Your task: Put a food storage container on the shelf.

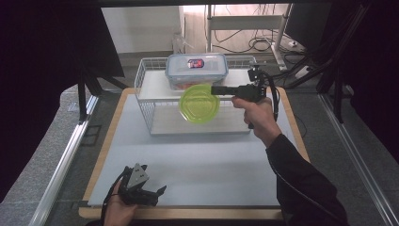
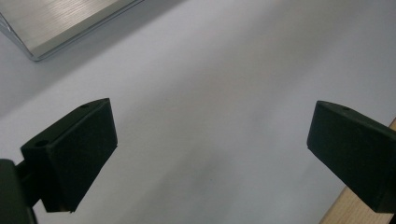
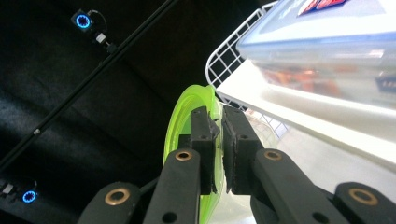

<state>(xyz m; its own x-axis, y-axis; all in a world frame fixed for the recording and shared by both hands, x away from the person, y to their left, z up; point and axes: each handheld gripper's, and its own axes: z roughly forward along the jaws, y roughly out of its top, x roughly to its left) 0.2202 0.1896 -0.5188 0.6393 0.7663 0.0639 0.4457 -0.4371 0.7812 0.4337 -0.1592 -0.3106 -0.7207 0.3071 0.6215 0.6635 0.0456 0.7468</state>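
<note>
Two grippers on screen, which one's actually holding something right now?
The right gripper, up in front of the wire rack, is clamped on the rim of the green plate. The left gripper rests low at the table's near edge, jaws wide apart with nothing between them.

Black curtains [image 1: 42, 56] both sides, grey floor [image 1: 47, 141], pale back wall [image 1: 141, 28], metal shelf frame [image 1: 244, 23], tangled cables [image 1: 256, 44]

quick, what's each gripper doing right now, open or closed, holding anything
Left gripper: open, nothing between its jaws, over the white mat.
Right gripper: closed on the green plate rim.
</note>
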